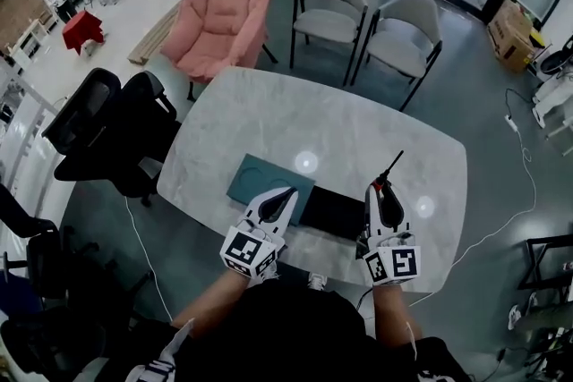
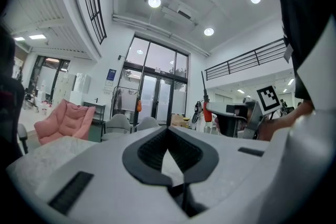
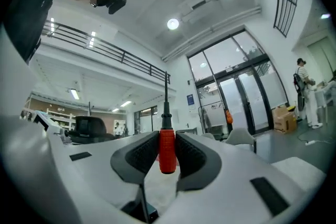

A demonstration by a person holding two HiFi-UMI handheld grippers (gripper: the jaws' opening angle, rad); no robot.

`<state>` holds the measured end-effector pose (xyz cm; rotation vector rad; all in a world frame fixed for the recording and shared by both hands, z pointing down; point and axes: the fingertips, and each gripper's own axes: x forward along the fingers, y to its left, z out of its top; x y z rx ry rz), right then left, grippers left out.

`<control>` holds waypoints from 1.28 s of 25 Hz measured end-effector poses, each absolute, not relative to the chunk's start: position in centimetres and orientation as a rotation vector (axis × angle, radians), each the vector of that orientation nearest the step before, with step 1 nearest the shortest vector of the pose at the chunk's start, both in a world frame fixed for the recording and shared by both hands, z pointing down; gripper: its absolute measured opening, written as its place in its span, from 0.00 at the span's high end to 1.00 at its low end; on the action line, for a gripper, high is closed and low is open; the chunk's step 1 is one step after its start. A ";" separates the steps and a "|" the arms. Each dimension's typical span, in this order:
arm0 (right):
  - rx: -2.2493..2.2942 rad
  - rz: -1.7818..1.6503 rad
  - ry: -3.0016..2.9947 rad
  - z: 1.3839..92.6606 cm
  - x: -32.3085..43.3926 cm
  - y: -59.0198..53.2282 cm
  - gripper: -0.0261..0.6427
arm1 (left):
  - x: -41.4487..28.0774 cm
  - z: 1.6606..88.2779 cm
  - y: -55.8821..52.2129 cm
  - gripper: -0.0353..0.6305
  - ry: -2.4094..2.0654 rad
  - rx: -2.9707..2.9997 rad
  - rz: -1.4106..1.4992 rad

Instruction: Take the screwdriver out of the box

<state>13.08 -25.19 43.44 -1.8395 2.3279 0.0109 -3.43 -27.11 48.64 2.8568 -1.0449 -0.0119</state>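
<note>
the left tongs [image 2: 168, 131] are sitting closed, tips meeting with nothing between them. just beyond them and slightly left, a teal panel [image 1: 258, 177] is lying on the marble counter [image 1: 358, 125], with its near corner hiding under their tips. between the two tongs, a black box [image 1: 333, 212] is resting, its inside looking too dark to make out. the right tongs [image 3: 167, 136] are gripping the screwdriver [image 3: 167, 153] by its red handle, outside the box and to its right, with the black shaft pointing past the tips. in the head view the handle is mostly disappearing between the pads, and the thin shaft end is getting hard to make out.
</note>
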 end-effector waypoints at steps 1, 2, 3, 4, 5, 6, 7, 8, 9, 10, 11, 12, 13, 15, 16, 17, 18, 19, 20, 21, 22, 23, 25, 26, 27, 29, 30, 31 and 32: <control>-1.849 0.021 2.308 43.1 13.3 -25.0 0.79 | -3.4 48.1 -27.0 0.94 -1.051 2.860 -0.029; -1.854 0.030 2.296 42.9 13.4 -24.9 0.79 | -3.4 47.5 -27.0 0.94 -1.057 2.863 -0.046; -1.856 0.038 2.290 42.8 13.4 -24.9 0.79 | -3.5 47.1 -27.0 0.94 -1.062 2.866 -0.061; -1.857 0.045 2.287 42.6 13.4 -24.9 0.79 | -3.5 46.8 -27.0 0.94 -1.067 2.871 -0.071; -1.859 0.052 2.286 42.5 13.3 -24.9 0.79 | -3.5 46.6 -27.0 0.94 -1.070 2.880 -0.075; -1.860 0.061 2.285 42.4 13.3 -24.9 0.79 | -3.5 46.4 -27.0 0.94 -1.069 2.890 -0.077; -1.860 0.069 2.284 42.2 13.3 -24.8 0.79 | -3.4 46.2 -27.0 0.94 -1.065 2.895 -0.080; -1.860 0.078 2.282 42.0 13.3 -24.7 0.79 | -3.3 46.0 -27.1 0.94 -1.060 2.891 -0.087; -1.859 0.083 2.281 41.9 13.3 -24.7 0.79 | -3.4 45.9 -27.1 0.94 -1.056 2.879 -0.098; -1.860 0.086 2.280 41.9 13.3 -24.6 0.79 | -3.5 45.7 -27.1 0.94 -1.055 2.870 -0.109; -1.865 0.089 2.280 42.0 13.3 -24.6 0.79 | -3.6 45.5 -27.1 0.94 -1.057 2.865 -0.120; -1.875 0.093 2.281 42.1 13.3 -24.7 0.79 | -3.7 45.3 -27.1 0.94 -1.062 2.864 -0.128; -1.885 0.096 2.282 42.3 13.4 -24.7 0.79 | -3.8 45.2 -27.1 0.94 -1.068 2.864 -0.134; -1.899 0.096 2.280 42.4 13.6 -24.6 0.79 | -3.8 45.2 -27.2 0.94 -1.079 2.864 -0.137; -1.901 0.098 2.280 42.4 13.6 -24.6 0.79 | -3.8 45.2 -27.3 0.94 -1.083 2.863 -0.135; -1.900 0.100 2.281 42.3 13.6 -24.5 0.79 | -3.9 45.3 -27.4 0.94 -1.087 2.862 -0.133; -1.901 0.101 2.281 42.3 13.6 -24.4 0.79 | -3.9 45.3 -27.4 0.94 -1.091 2.862 -0.132; -1.904 0.101 2.280 42.3 13.7 -24.2 0.79 | -4.0 45.2 -27.4 0.94 -1.095 2.864 -0.131; -1.908 0.103 2.281 42.2 13.7 -24.2 0.79 | -4.0 45.1 -27.3 0.94 -1.098 2.867 -0.132; -1.911 0.106 2.283 42.2 13.7 -24.1 0.79 | -4.0 45.1 -27.3 0.94 -1.101 2.869 -0.132; -1.912 0.111 2.286 42.2 13.8 -24.1 0.79 | -4.0 45.1 -27.3 0.94 -1.105 2.872 -0.131; -1.913 0.115 2.289 42.1 13.8 -24.0 0.79 | -4.0 45.1 -27.3 0.94 -1.108 2.874 -0.128; -1.912 0.125 2.294 42.1 13.7 -24.0 0.79 | -4.0 45.2 -27.3 0.94 -1.112 2.874 -0.123; -1.910 0.130 2.297 42.2 13.6 -24.0 0.79 | -4.0 45.3 -27.3 0.94 -1.113 2.873 -0.122; -1.908 0.135 2.300 42.2 13.6 -24.0 0.79 | -4.0 45.3 -27.4 0.94 -1.114 2.870 -0.122; -1.909 0.142 2.304 42.1 13.6 -23.9 0.79 | -3.9 45.3 -27.3 0.94 -1.115 2.867 -0.125; -1.911 0.143 2.305 42.0 13.6 -23.9 0.79 | -3.8 45.2 -27.3 0.94 -1.112 2.870 -0.127; -1.913 0.144 2.307 41.9 13.6 -23.9 0.79 | -3.6 45.0 -27.2 0.94 -1.108 2.874 -0.129; -1.913 0.145 2.308 41.8 13.6 -23.8 0.79 | -3.5 44.9 -27.1 0.94 -1.105 2.878 -0.131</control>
